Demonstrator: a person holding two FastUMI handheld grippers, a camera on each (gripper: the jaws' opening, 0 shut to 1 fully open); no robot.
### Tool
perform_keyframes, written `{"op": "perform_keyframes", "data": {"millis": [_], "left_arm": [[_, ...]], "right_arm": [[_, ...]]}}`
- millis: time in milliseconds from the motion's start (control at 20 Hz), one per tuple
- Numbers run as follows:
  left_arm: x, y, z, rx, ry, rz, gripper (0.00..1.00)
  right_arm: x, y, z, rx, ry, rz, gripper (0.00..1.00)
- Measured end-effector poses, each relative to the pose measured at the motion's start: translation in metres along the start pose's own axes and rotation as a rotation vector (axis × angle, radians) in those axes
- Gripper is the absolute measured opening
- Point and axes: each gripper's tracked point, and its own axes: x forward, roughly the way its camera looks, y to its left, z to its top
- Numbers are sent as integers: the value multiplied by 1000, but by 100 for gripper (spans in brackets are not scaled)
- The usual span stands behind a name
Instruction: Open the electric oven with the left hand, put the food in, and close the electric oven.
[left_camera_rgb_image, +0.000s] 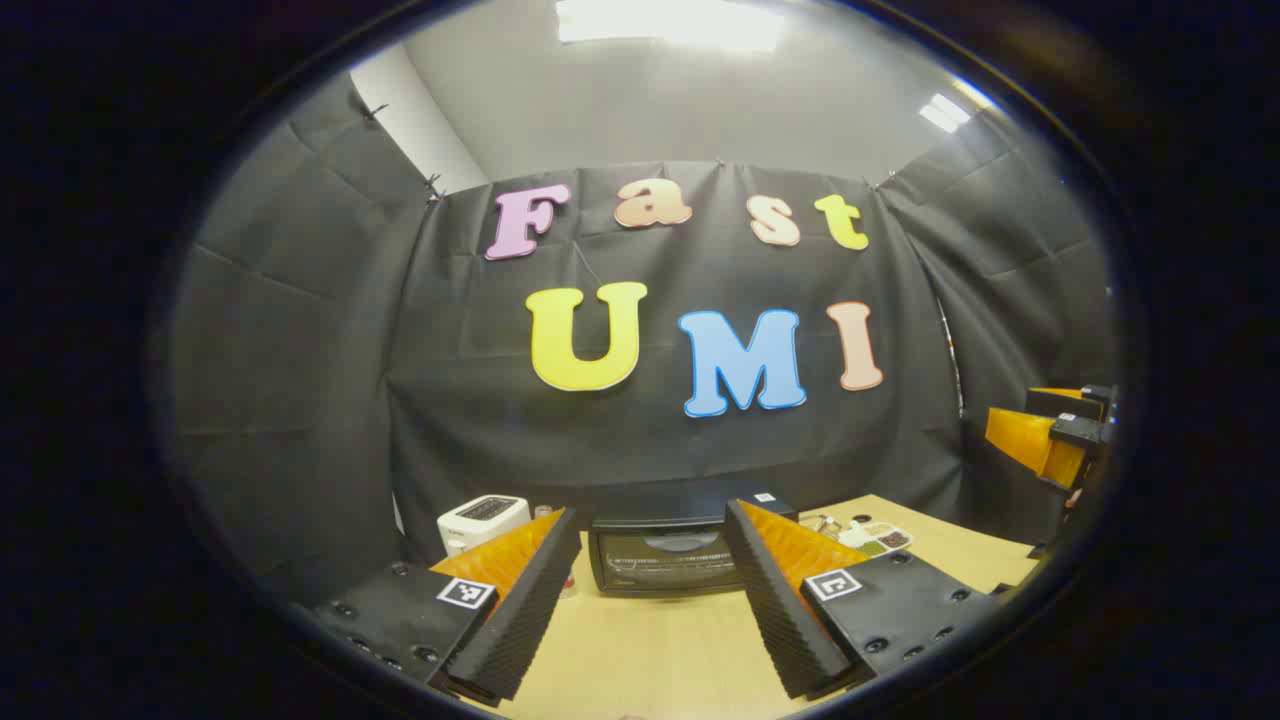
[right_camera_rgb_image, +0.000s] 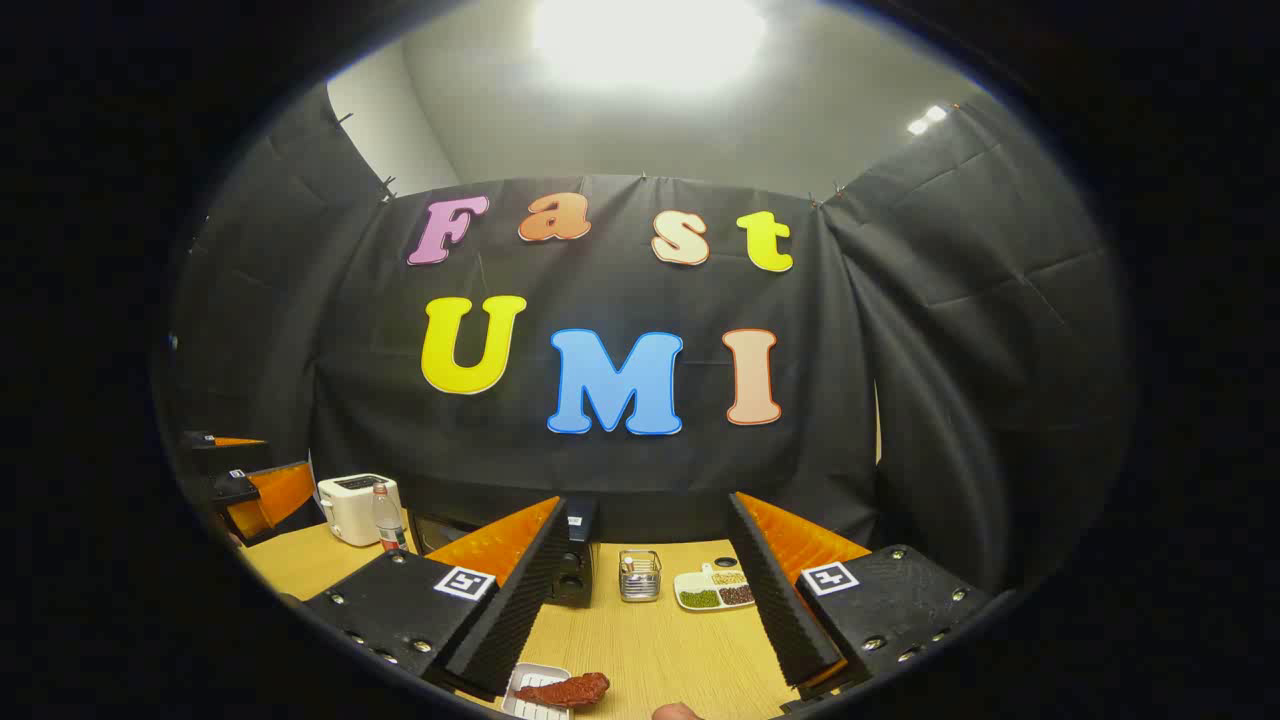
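Between the left gripper's (left_camera_rgb_image: 650, 600) spread, empty fingers, in the left gripper view, the oven (left_camera_rgb_image: 665, 555) sat at 6 o'clock on the table (left_camera_rgb_image: 660, 660), at its far edge against the wall. Its door was closed and faced the camera, long axis running 9 to 3; both ends were hidden behind the fingers. A toaster (left_camera_rgb_image: 480, 520) stood at 7 o'clock, partly covered by a finger. A divided dish (left_camera_rgb_image: 880, 540) lay at 4 o'clock, its contents too small to tell.

In the right gripper view, the right gripper (right_camera_rgb_image: 645, 600) was also spread wide, holding nothing. The food (right_camera_rgb_image: 565, 690), a reddish piece, lay on a small tray (right_camera_rgb_image: 530, 705) at 6 o'clock, cut off by the picture's edge, long axis roughly 8 to 2. The oven (right_camera_rgb_image: 575, 565) was mostly hidden behind a finger. A bottle (right_camera_rgb_image: 385, 520) stood beside the toaster (right_camera_rgb_image: 350, 505) at 8 o'clock. The left gripper (right_camera_rgb_image: 255, 495) showed at 9 o'clock, partly cut off.
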Motion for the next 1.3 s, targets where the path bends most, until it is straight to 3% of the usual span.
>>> {"op": "perform_keyframes", "data": {"millis": [800, 1300], "left_arm": [[-5, -21, 7, 8, -11, -4, 100], [11, -35, 10, 5, -17, 44, 100]], "right_arm": [[-2, -22, -6, 18, 8, -2, 96], [-4, -51, -17, 27, 5, 36, 96]]}}
